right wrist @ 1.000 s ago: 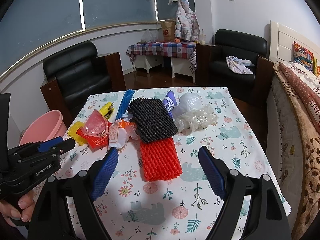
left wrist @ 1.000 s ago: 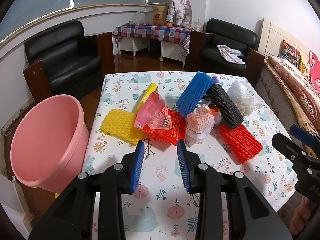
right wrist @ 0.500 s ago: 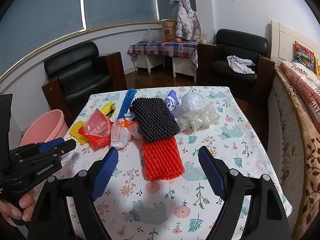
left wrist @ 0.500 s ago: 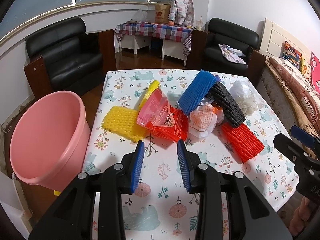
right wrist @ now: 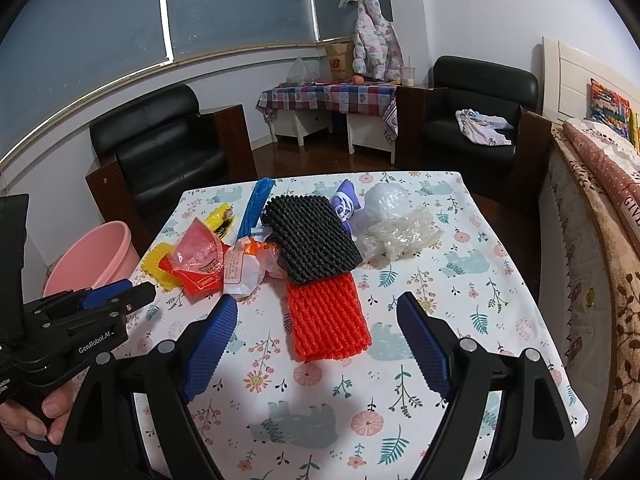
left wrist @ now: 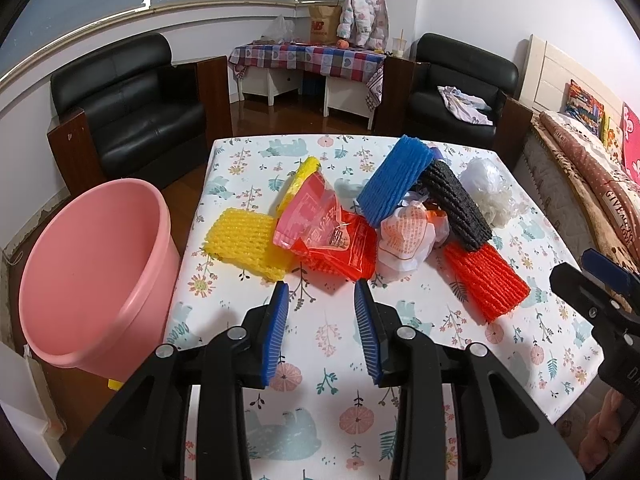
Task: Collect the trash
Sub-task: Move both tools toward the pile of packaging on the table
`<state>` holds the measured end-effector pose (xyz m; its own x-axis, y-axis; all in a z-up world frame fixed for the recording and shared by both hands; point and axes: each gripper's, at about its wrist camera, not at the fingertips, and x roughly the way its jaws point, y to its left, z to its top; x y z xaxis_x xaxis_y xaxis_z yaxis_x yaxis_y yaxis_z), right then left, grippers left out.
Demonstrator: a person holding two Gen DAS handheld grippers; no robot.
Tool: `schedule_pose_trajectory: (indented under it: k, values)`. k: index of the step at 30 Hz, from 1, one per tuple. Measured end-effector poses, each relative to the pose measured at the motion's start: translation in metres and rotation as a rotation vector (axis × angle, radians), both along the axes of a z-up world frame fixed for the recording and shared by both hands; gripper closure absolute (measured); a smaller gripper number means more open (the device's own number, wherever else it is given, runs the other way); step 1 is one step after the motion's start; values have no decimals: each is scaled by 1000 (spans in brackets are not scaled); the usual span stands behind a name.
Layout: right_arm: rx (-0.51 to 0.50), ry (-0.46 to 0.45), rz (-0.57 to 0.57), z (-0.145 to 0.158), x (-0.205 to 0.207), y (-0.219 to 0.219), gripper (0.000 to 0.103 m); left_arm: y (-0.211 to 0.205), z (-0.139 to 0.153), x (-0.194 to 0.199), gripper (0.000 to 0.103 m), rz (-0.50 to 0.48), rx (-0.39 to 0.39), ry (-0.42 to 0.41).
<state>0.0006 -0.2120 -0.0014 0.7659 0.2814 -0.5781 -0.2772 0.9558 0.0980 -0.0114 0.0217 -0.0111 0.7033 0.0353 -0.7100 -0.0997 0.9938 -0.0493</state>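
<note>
Trash lies heaped on the flowered tablecloth (left wrist: 328, 344): a yellow foam net (left wrist: 242, 242), red and pink plastic wrappers (left wrist: 328, 232), a blue foam net (left wrist: 396, 180), a black foam net (left wrist: 454, 204), a white printed bag (left wrist: 408, 236), an orange-red foam net (left wrist: 484, 278) and clear plastic (left wrist: 490, 192). My left gripper (left wrist: 322, 286) hovers open just short of the red wrappers, nothing between its pads. My right gripper (right wrist: 318, 304) stands wide open around the near end of the orange-red foam net (right wrist: 324, 320), above it and not touching.
A pink bucket (left wrist: 92, 264) stands on the floor at the table's left edge. Black armchairs (left wrist: 132, 100) and a checked side table (left wrist: 308, 60) sit behind. A bed with a blanket (left wrist: 592, 184) runs along the right. A hand (right wrist: 28, 420) holds the left gripper.
</note>
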Motion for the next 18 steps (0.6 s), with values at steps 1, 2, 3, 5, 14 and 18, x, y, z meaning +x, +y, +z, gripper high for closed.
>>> schedule_pose_trajectory:
  k: [1, 2, 3, 5, 14, 18]
  values:
    - [2, 1, 0, 0, 0, 0, 22, 0, 0, 0, 69, 0, -1, 1]
    - [1, 2, 0, 0, 0, 0, 22, 0, 0, 1, 69, 0, -2, 3]
    - [4, 3, -2, 0, 0, 0, 22, 1, 0, 1, 69, 1, -3, 4]
    - [12, 7, -5, -1, 1, 0, 23, 2, -1, 1, 68, 3, -8, 6]
    - [27, 15, -7, -2, 3, -2, 25, 9, -5, 3, 68, 2, -59, 18]
    - [46, 29, -9, -4, 7, -7, 27, 14, -7, 4, 68, -6, -103, 21]
